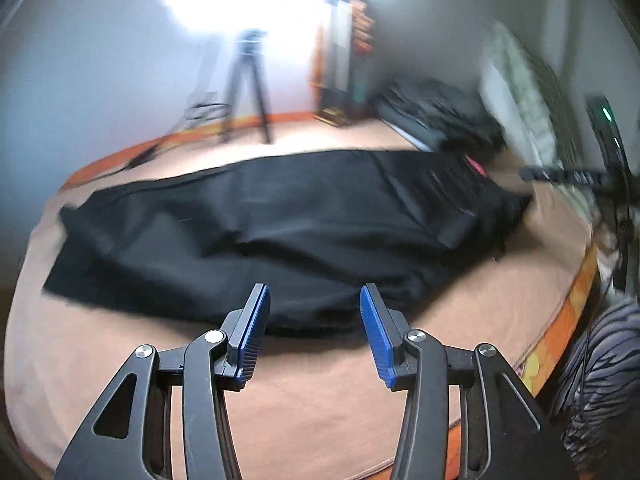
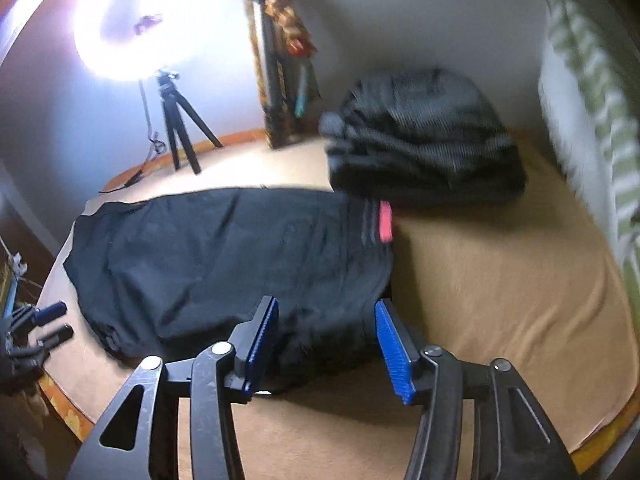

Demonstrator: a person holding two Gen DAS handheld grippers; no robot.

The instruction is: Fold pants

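- The black pants (image 1: 260, 220) lie lengthwise across the tan bed (image 1: 320, 392), folded leg on leg, with the hems at the left and the waist at the right.
- A pink tag (image 2: 385, 217) shows at the waistband, next to a dark striped pile (image 2: 424, 140) of fabric at the back of the bed.
- The left gripper (image 1: 314, 336) hovers at the near edge of the pants, around mid-leg, its blue pads (image 1: 254, 332) spread wide with nothing between them.
- The right gripper (image 2: 326, 350) hangs over the near edge by the waist end, jaws equally wide apart and empty; whether the tips touch the cloth I cannot tell.
- The left gripper also shows at the left rim of the right wrist view, beside the hems.
- A tripod (image 2: 180, 124) stands at the far edge under a glaring ring light (image 2: 148, 20).
- A green-patterned pillow (image 2: 592, 100) leans on the right.
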